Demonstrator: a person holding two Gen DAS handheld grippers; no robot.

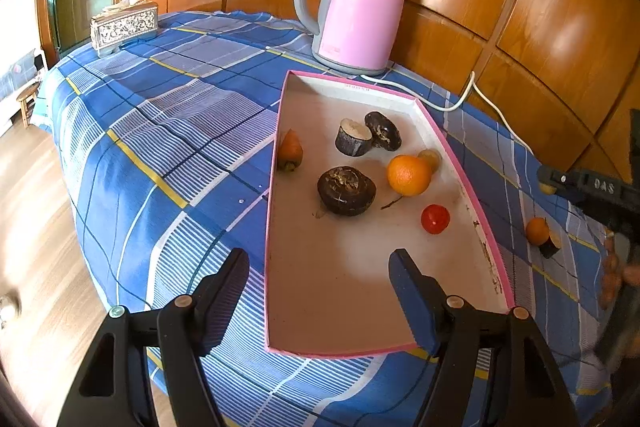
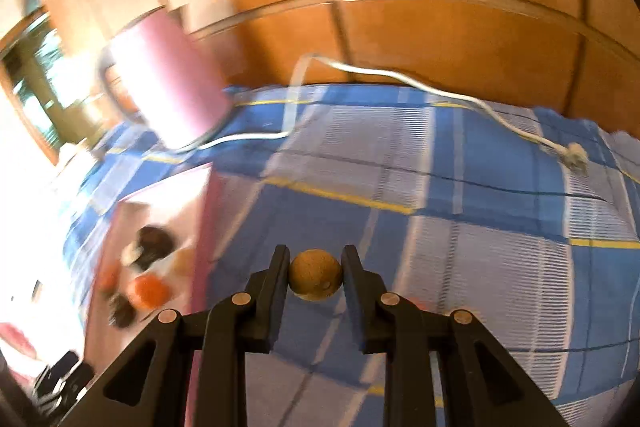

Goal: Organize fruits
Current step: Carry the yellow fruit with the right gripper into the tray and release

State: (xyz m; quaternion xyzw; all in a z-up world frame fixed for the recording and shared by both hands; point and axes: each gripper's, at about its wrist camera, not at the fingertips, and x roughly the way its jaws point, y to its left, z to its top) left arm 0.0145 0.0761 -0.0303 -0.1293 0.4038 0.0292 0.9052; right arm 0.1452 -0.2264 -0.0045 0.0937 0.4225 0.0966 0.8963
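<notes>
Right gripper [image 2: 316, 277] pinches a small tan round fruit [image 2: 316, 279]; carry it level over the pink-rimmed tray [image 1: 460, 163], release low; left gripper [image 1: 320, 287] gapes empty

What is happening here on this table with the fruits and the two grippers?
A person with a gripper in each hand is sorting fruits into a pink-rimmed tray on a blue checked tablecloth. The right gripper is shut on a small round brown fruit above the cloth, beside the tray. The left gripper is open and empty at the tray's near end. The tray already holds an orange, a red tomato and some dark pieces. A small orange fruit lies outside on the cloth.
</notes>
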